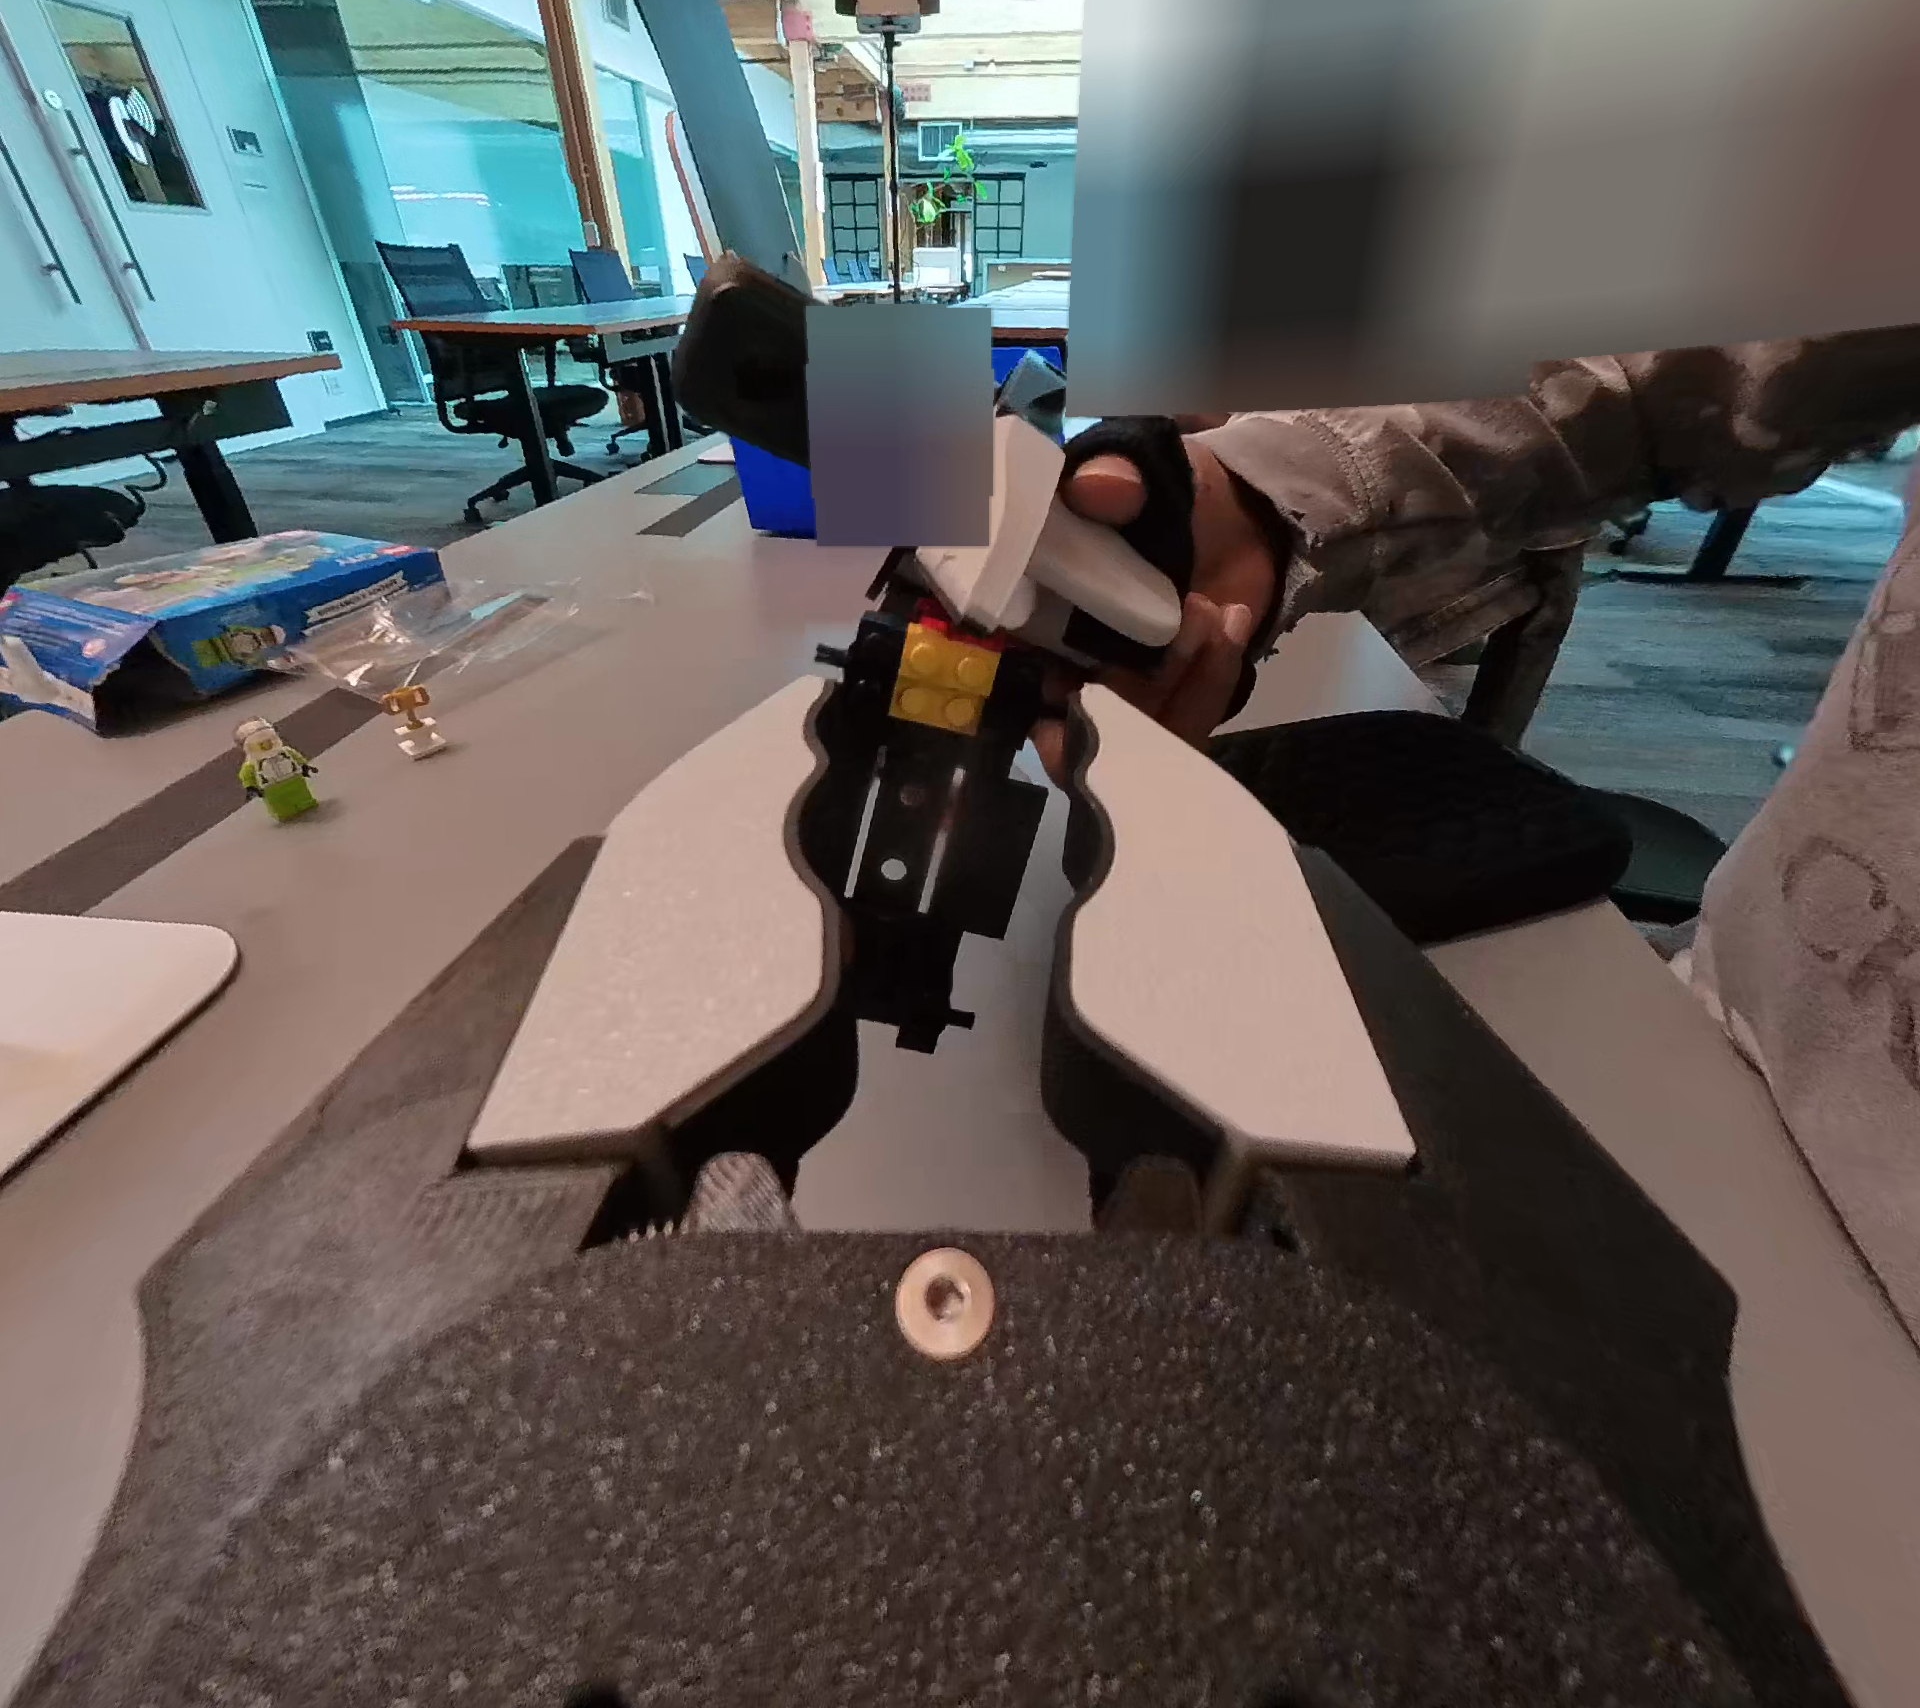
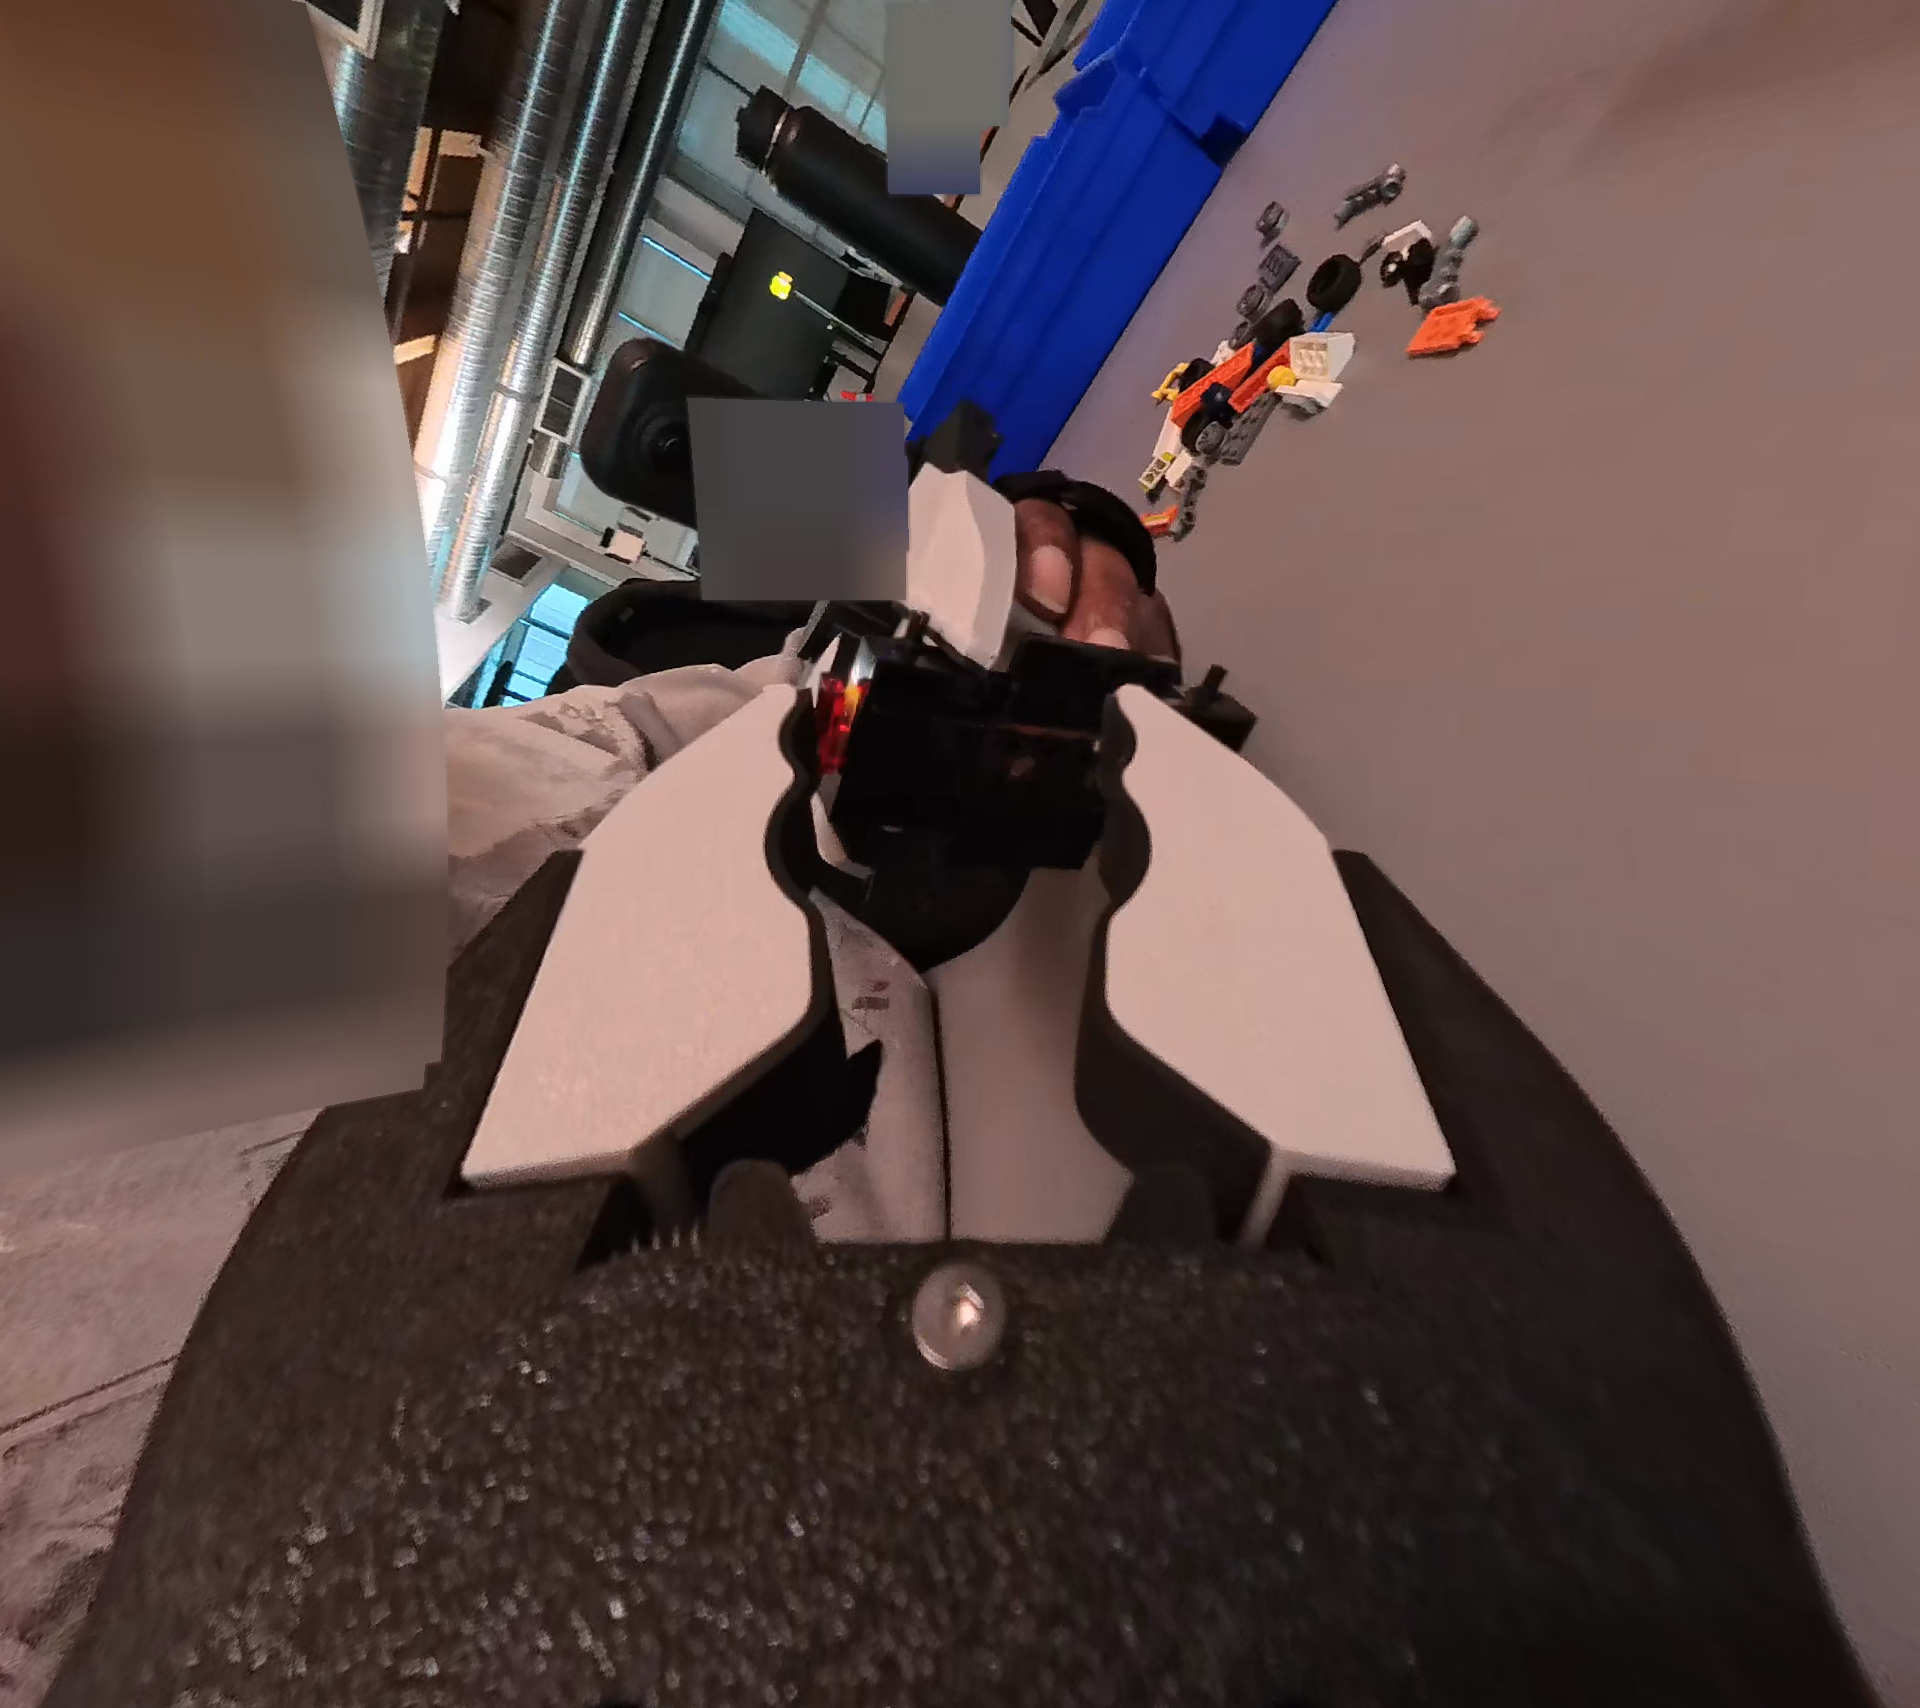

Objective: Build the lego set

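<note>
A black lego chassis with a yellow brick and a red piece at its far end is held in the air above the grey table. My left gripper is shut on the chassis from both sides. The right gripper's white fingers, held by a gloved hand, meet the chassis at the yellow brick end. In the right wrist view my right gripper is shut on the same black chassis, with a clear red piece at its left. The left gripper's finger shows just beyond.
A blue lego box, clear bags, a green minifigure and a gold trophy piece lie at the table's left. A white pad sits nearer. Loose pieces lie by a blue bin. A black chair stands right. Left and right tips are no more than a few centimetres apart.
</note>
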`<state>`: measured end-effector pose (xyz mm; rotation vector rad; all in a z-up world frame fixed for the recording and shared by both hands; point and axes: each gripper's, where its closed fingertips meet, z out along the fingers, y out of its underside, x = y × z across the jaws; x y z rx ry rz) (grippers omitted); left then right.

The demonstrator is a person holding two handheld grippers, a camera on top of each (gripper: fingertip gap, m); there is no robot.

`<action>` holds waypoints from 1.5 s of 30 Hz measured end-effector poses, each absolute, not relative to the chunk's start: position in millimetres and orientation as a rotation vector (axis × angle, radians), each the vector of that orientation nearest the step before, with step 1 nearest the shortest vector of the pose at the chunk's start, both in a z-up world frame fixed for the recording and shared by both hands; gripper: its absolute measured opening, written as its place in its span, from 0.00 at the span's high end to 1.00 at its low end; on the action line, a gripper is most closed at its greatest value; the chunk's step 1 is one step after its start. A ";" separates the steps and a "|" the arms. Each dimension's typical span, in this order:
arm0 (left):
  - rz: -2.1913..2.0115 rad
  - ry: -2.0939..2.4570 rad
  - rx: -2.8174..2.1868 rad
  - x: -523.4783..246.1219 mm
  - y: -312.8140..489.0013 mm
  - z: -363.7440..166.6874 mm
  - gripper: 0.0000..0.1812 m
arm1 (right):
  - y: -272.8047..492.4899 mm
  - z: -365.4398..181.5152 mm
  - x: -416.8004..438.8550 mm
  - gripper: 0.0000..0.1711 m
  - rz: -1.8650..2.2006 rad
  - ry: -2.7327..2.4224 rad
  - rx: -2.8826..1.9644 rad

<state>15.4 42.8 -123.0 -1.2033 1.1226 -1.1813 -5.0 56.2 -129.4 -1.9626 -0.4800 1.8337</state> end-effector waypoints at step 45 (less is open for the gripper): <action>-0.864 1.323 -0.994 22.1 13.0 -122.2 0.78 | 22.9 -123.3 -3.9 0.71 2.022 -0.428 -1.682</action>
